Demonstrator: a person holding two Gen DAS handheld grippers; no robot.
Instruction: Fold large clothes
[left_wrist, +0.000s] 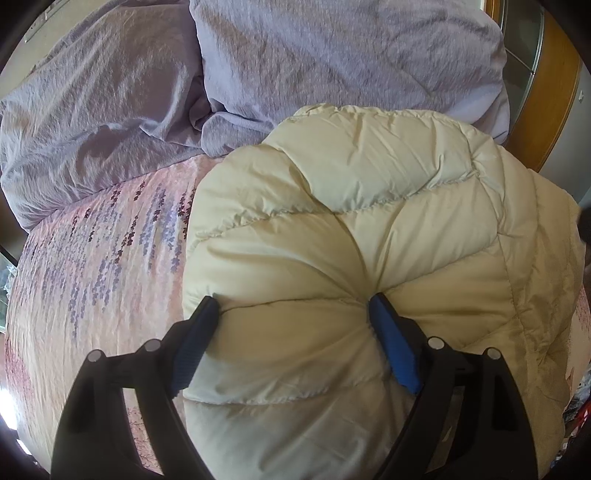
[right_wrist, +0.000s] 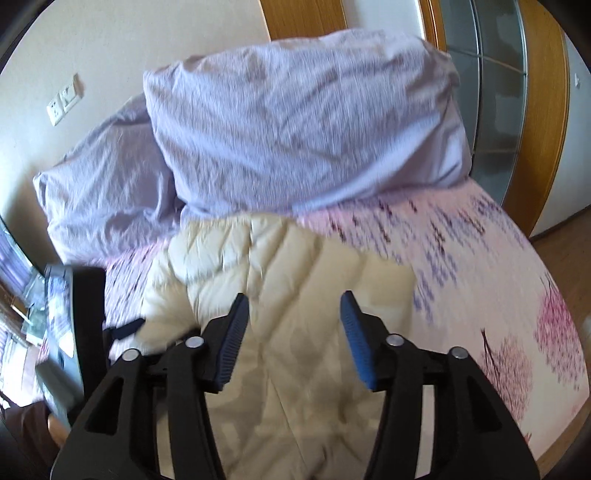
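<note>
A cream quilted puffer jacket (left_wrist: 369, 229) lies bunched on the bed. My left gripper (left_wrist: 291, 306) has its blue-padded fingers (left_wrist: 391, 343) pressed into the jacket's near left edge, with a thick puffed fold of it squeezed between them. In the right wrist view the same jacket (right_wrist: 280, 266) lies below my right gripper (right_wrist: 293, 302), which is open and empty above it, touching nothing. The left gripper (right_wrist: 122, 328) shows at the jacket's left edge in that view.
The bed has a pink floral sheet (left_wrist: 92, 280), also seen in the right wrist view (right_wrist: 498, 295). A crumpled lavender duvet (left_wrist: 258, 74) is heaped behind the jacket (right_wrist: 295, 122). A wooden-framed glass door (right_wrist: 517, 110) stands at the right, a wall with sockets (right_wrist: 64, 103) at the left.
</note>
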